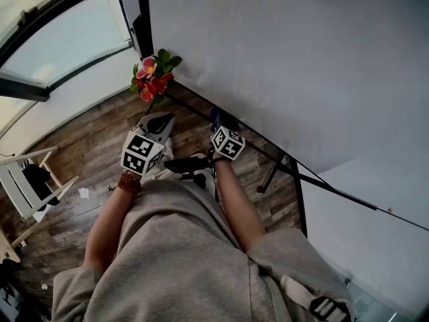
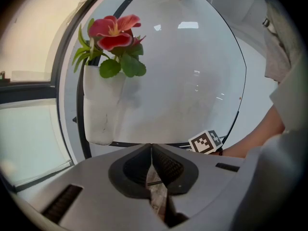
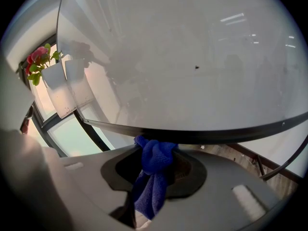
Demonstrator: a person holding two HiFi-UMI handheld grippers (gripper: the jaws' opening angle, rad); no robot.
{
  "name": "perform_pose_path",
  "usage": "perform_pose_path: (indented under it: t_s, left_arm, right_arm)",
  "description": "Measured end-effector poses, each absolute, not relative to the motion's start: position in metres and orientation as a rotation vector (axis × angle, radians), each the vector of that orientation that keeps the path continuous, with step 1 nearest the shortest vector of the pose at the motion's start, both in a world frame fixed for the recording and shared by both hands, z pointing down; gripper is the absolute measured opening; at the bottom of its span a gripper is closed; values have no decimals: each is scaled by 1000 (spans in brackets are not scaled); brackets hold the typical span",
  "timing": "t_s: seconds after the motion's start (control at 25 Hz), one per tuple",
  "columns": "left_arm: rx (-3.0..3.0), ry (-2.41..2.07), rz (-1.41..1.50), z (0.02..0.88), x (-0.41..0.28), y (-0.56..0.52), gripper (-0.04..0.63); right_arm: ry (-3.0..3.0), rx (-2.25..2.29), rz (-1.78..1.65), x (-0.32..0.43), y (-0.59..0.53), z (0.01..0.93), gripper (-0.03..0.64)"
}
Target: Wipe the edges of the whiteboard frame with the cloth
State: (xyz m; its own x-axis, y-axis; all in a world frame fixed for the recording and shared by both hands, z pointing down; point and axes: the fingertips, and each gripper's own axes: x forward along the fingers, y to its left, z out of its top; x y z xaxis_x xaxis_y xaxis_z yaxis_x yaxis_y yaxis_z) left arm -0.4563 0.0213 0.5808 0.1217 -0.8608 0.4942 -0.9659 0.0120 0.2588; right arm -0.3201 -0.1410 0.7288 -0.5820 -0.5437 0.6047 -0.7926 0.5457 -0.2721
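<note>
A blue cloth is bunched between the jaws of my right gripper, which is shut on it. The cloth's top touches the black bottom edge of the whiteboard frame. In the head view the right gripper sits at that lower frame edge, with the white board above. My left gripper is shut with nothing between its jaws, pointing at the board's lower left corner. In the head view the left gripper hangs just below the flowers.
A white holder with red flowers hangs at the board's left edge. Black stand legs run under the board over the wooden floor. A white chair stands at left. Windows lie behind the board's left side.
</note>
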Motion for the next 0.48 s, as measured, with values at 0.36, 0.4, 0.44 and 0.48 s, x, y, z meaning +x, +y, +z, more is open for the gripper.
perform_pose_path:
  t_s: [0.36, 0.4, 0.44, 0.48]
  left_arm:
    - [1838, -1793, 230, 582, -473, 34, 15]
    - [1835, -1795, 228, 582, -475, 34, 15]
    - [1830, -1799, 225, 583, -478, 36, 15]
    - [1824, -1803, 222, 583, -481, 37, 15]
  right_arm:
    - [-2317, 1082, 737, -338, -136, 730, 129]
    - [-2319, 1077, 734, -341, -136, 730, 129]
    - [-2320, 1072, 731, -345, -135, 730, 129]
    - [-2323, 1065, 728, -349, -135, 730, 129]
